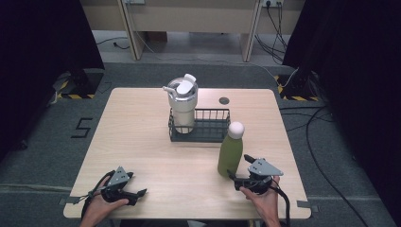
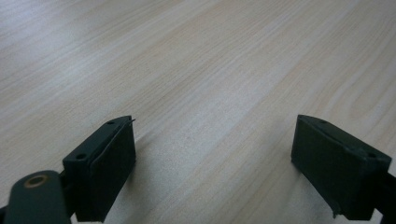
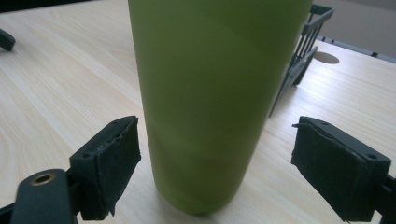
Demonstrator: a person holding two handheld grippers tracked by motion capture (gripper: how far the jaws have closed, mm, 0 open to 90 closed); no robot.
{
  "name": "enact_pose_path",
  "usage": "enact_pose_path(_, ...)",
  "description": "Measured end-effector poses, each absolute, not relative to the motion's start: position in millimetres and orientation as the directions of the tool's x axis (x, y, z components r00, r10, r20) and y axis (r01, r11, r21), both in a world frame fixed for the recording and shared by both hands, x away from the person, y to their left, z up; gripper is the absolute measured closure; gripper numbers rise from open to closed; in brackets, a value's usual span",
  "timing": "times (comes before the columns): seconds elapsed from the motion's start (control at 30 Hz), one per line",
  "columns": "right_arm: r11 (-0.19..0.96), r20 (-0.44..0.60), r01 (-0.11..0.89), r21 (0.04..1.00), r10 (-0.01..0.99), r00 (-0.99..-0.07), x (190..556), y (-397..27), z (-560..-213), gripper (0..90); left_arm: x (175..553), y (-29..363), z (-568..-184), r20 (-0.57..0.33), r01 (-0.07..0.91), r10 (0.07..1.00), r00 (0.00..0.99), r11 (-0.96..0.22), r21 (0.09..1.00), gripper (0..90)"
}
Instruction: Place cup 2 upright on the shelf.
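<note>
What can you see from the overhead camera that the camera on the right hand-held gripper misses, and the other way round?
The high view alone takes in the white tumbler standing in the wire basket, the bottle's white cap and the left hand-held gripper. The right gripper view alone shows the right hand-held gripper open, its pads either side of the green bottle with gaps. Both show that bottle, the basket and the wooden table.

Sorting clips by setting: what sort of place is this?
Probably a lab or recording studio: black curtains on both sides, hazard-striped tape on the carpet, loose cables, and one light wooden table.
</note>
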State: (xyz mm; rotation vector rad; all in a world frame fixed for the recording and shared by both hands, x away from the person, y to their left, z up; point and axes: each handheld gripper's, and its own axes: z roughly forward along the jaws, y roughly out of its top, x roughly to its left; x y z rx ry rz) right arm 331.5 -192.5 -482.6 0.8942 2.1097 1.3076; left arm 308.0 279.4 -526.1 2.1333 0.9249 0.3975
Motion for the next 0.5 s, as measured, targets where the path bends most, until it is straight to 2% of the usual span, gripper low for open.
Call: enact_pose_path(0.5,0.317,-0.075,0.233,0.919,0.723,-0.686,347.8,-175.7,-480.8,15.9,308.2,279.4,-526.1,-0.017,0.488,0.725,0.688,-0.445,0.751,13.1)
